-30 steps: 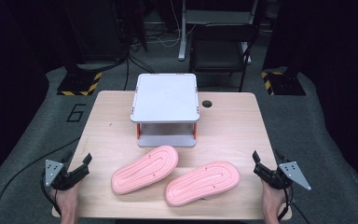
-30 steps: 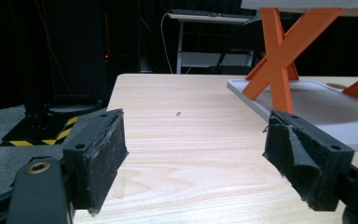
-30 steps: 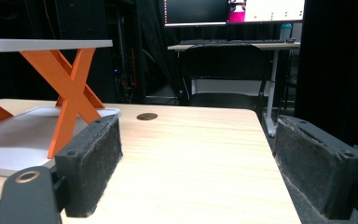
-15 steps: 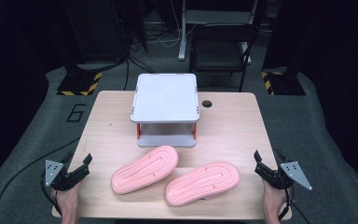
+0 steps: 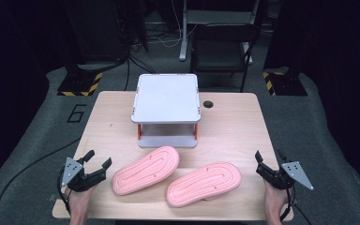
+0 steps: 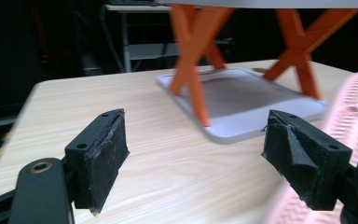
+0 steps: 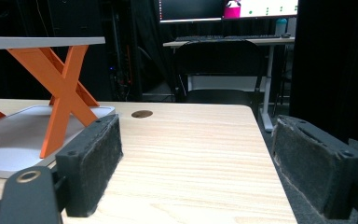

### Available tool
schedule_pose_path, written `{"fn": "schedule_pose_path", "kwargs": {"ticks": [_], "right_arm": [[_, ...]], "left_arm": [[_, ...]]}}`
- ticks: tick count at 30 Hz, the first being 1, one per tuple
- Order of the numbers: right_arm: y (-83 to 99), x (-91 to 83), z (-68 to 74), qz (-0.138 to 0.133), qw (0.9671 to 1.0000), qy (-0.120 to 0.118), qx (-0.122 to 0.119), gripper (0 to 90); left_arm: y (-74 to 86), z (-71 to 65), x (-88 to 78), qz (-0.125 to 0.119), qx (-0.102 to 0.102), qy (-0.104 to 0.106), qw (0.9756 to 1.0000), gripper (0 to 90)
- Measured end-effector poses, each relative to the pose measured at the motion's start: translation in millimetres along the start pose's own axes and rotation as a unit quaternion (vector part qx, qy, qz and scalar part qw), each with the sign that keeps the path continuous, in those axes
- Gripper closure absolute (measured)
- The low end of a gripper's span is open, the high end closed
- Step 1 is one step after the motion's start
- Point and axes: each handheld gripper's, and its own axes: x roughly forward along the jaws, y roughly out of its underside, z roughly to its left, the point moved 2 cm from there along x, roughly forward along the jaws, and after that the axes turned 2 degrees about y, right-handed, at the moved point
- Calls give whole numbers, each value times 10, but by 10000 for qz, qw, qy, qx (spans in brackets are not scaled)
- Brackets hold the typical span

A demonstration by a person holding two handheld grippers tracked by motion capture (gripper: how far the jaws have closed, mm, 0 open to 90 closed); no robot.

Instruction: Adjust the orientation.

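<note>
My open, empty left tool (image 5: pixel 99 165) sits just left of the near pink ridged rubber slipper (image 5: pixel 145 169), whose long axis slants away rightward.

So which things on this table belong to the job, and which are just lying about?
In the job:
- left pink ribbed foam slipper, nearest the open left claw
- right pink ribbed foam slipper
- probably the grey two-tier rack with orange cross legs

Lying about:
- black chair behind the wooden table
- yellow-black striped floor plates
</note>
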Motion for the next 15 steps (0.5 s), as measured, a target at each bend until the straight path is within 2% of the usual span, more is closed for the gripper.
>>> {"fn": "schedule_pose_path", "kwargs": {"ticks": [2, 4, 5, 8, 9, 10, 11, 12, 13, 14, 15], "right_arm": [[0, 1, 2, 8, 10000, -1, -7, 154], [2, 3, 3, 21, 10000, -11, -3, 155], [2, 3, 3, 27, 10000, -8, 7, 154], [9, 5, -9, 63, 10000, 5, 14, 154], [11, 5, -14, 73, 10000, 15, 9, 154], [11, 5, -14, 73, 10000, 15, 9, 154], [7, 0, -19, 62, 10000, 29, 27, 155], [6, -2, -23, 48, 10000, 38, 31, 156], [6, -4, -26, 45, 10000, 43, 43, 156], [6, -3, -28, 42, 10000, 41, 53, 156], [8, -1, -29, 44, 10000, 39, 59, 156]], "left_arm": [[-48, -107, 24, 13, 52, 344, 9994, 213], [-95, -218, 37, -13, 142, 684, 9976, 230], [-131, -318, 57, -2, 207, 1021, 9946, 230], [-152, -502, 113, 55, 305, 1466, 9887, 230], [-152, -556, 129, 128, 337, 1627, 9860, 230], [-152, -556, 129, 128, 337, 1627, 9860, 230], [-139, -662, 173, 232, 351, 1846, 9819, 230], [-139, -662, 173, 232, 351, 1846, 9819, 230], [-115, -741, 217, 347, 338, 2066, 9772, 230], [-115, -741, 217, 347, 338, 2066, 9772, 230], [-98, -771, 242, 435, 347, 2149, 9750, 230]]}}
